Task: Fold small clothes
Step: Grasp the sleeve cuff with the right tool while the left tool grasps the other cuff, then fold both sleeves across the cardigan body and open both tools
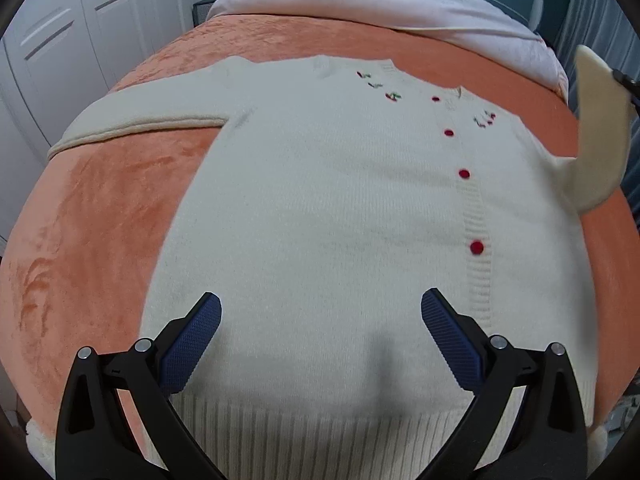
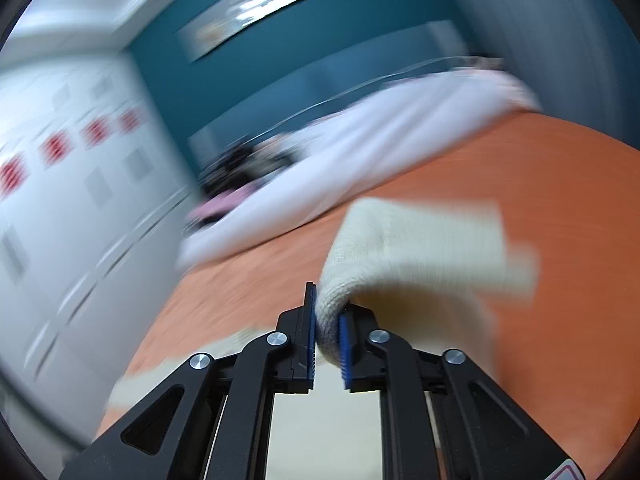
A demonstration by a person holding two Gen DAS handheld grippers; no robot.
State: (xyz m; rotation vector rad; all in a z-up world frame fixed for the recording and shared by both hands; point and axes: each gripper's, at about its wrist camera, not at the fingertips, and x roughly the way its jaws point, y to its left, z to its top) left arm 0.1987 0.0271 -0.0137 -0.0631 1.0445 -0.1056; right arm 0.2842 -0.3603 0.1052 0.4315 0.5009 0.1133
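In the left wrist view a cream knit cardigan (image 1: 340,200) lies front-up and spread flat across the middle of the frame on an orange plush blanket (image 1: 100,220), its ribbed hem (image 1: 320,432) at the bottom edge and its neckline toward the top. A row of red buttons (image 1: 464,174) runs down the placket right of center, with small cherry embroidery (image 1: 390,95) near the collar. One sleeve (image 1: 140,120) stretches flat toward the upper left, while the other sleeve (image 1: 600,128) stands lifted off the blanket at the right edge of the frame. The left gripper (image 1: 320,320) hovers low over the hem area with its blue-padded fingers (image 1: 192,344) spread wide and nothing between them. White wardrobe doors (image 1: 80,20) fill the upper left and a pale quilt (image 1: 380,4) crosses the top. The right wrist view is heavily motion-blurred; at lower center the right gripper (image 2: 328,332) has its jaws pinched closed on the rolled cuff of the cream sleeve (image 2: 420,248), which arches up and to the right above the orange blanket (image 2: 540,200). The white wardrobe smears across the left and the quilt across the middle. Judging by this, folding has only begun: the body is laid out, the first sleeve is apparently being carried inward, and the second sleeve and the body folds remain.
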